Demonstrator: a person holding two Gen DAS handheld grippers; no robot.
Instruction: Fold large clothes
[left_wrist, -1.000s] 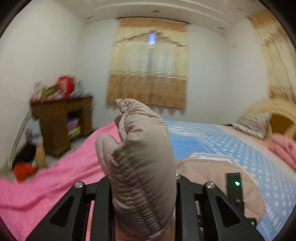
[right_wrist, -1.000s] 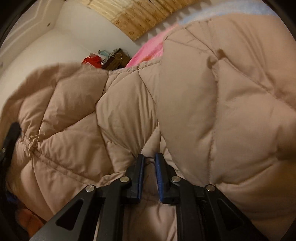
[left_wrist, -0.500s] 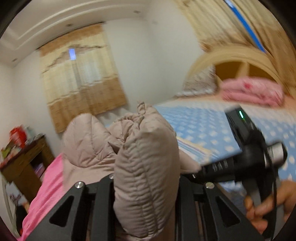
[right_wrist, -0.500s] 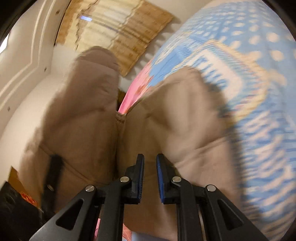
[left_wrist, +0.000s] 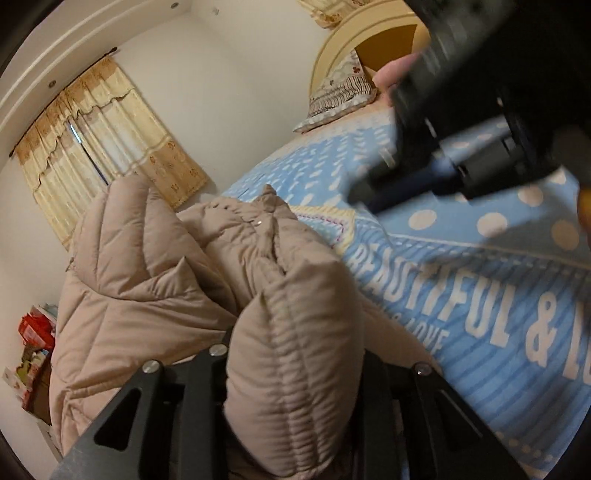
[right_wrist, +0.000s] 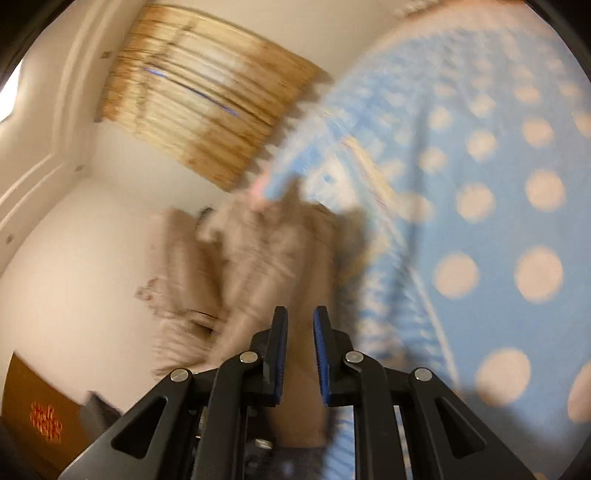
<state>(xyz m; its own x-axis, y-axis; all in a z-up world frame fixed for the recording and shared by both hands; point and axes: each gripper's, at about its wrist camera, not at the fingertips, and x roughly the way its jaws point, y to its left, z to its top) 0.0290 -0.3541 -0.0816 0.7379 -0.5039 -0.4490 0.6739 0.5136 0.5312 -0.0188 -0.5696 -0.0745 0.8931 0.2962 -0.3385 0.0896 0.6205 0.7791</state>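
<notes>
The blue polka-dot bedspread, printed with large white lettering, covered the bed and served as the folding surface, with a patterned pillow far off at the arched headboard and beige curtains on the far-left wall. On the left part of the bed, near the camera, lay the beige quilted puffer jacket, bunched and partly raised rather than flat, probably because one edge was being carried across to make a fold. The left gripper was clamped on a thick padded fold of that jacket; its jaws had just been easing slightly wider, yet the stuffing still filled the gap between them, so the hold looked kept for the carry. The right gripper, seen in its own blurred view, had its blue pads standing a narrow way apart with beige fabric showing in the gap; whether they pinched that fabric or it merely lay behind them could not be told. In the left wrist view, the right gripper's dark body crossed the upper right, above the bedspread.
</notes>
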